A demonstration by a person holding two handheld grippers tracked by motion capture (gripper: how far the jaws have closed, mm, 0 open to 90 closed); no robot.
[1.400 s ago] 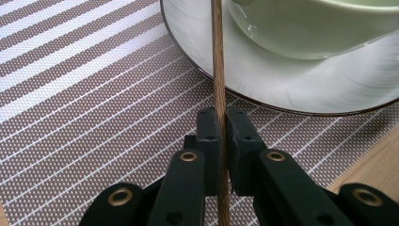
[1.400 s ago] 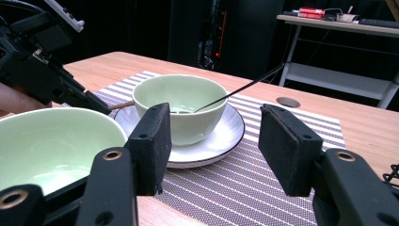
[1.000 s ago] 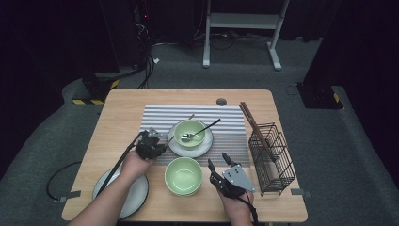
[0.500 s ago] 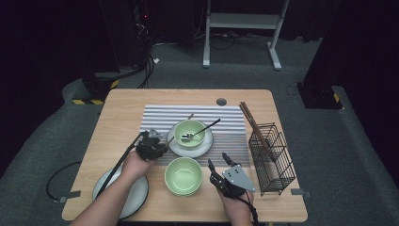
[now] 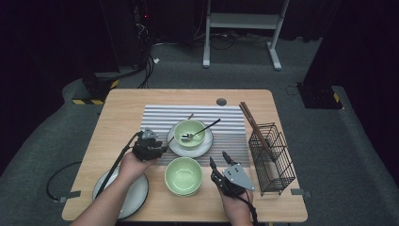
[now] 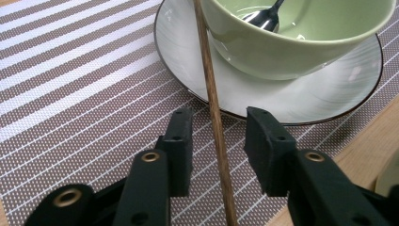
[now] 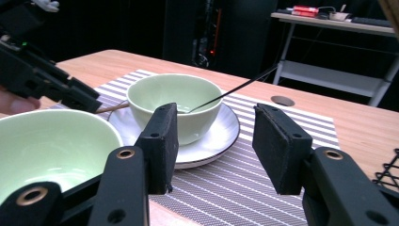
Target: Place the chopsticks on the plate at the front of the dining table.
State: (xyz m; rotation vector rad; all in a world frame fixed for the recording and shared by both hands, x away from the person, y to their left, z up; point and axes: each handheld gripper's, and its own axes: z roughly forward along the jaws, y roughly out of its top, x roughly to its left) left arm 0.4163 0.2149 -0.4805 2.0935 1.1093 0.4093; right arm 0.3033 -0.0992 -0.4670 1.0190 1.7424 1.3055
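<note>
Nearest us, the right tongs [image 5: 218,159] hover spread beside the near green bowl [image 5: 184,175], gripping nothing; over on the striped mat [image 5: 155,117], the left tongs [image 6: 217,141] have just been opening, and the wooden chopstick [image 6: 210,89] now lies loose between the jaws, its far end leaning on the plate [image 6: 301,99] against the far bowl [image 6: 301,33] with the spoon [image 6: 266,16]; looks like a release, chopstick delivered, the other chopsticks still in the wire rack [image 5: 273,150].
</note>
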